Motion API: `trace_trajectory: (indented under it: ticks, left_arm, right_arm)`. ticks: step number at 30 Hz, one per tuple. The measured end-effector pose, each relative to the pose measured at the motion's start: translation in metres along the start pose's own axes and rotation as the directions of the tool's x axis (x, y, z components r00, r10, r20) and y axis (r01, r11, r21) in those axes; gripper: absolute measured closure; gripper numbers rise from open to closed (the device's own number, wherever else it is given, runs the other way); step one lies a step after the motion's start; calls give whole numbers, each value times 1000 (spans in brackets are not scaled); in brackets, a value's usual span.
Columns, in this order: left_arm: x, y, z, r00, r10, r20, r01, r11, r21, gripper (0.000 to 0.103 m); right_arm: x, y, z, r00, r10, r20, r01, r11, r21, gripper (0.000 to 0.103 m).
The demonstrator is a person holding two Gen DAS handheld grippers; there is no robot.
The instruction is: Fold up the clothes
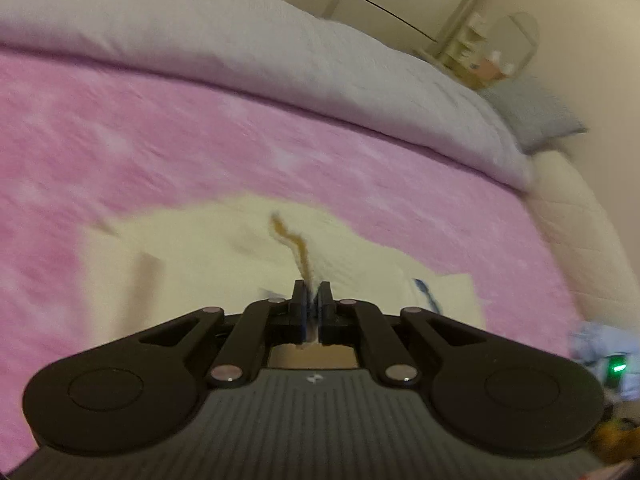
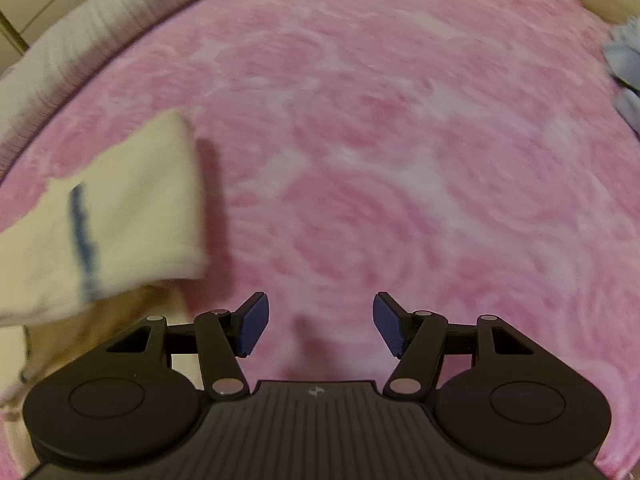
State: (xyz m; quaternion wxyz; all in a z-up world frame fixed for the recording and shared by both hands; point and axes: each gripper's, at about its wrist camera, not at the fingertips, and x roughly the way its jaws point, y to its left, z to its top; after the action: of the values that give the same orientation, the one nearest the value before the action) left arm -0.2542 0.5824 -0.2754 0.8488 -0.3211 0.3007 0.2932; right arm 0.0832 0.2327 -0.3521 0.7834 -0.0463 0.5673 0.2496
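Pinched between the pressed-together pads of the left claw (image 1: 313, 300) was a fold of the cream garment (image 1: 240, 248), spread on the pink bedspread (image 1: 160, 140); the right claw (image 2: 320, 322) was held spread and empty beside it, and a matching edge should be taken before lifting

Pink blanket (image 2: 400, 140) covers the bed; cream garment (image 1: 224, 248) lies on it, grey duvet (image 1: 200, 40) bunched along the far side.

Cream garment (image 1: 224, 248) with a blue stripe, rumpled on the pink blanket (image 1: 120, 140), one fold pinched up.
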Motion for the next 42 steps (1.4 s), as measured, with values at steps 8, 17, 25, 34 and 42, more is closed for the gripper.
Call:
trace_trajectory:
  ticks: [8, 17, 25, 34, 42]
  left_arm:
    - [40, 74, -29, 976, 163, -146, -164, 986, 3, 101]
    - [43, 97, -45, 942, 244, -229, -244, 969, 30, 94]
    - [18, 65, -21, 974, 186, -128, -179, 982, 65, 80]
    - [23, 75, -71, 946, 189, -264, -173, 981, 84, 88]
    - [-61, 48, -130, 872, 302, -386, -308, 950, 50, 81]
  right_arm:
    - [18, 53, -5, 998, 47, -30, -49, 996, -78, 42]
    - [20, 73, -15, 997, 0, -71, -11, 988, -155, 41]
    - [-1, 77, -36, 999, 31, -45, -37, 991, -131, 40]
    - [-5, 68, -93, 983, -8, -182, -13, 994, -113, 56]
    - [-64, 92, -112, 993, 23, -112, -54, 959, -277, 46]
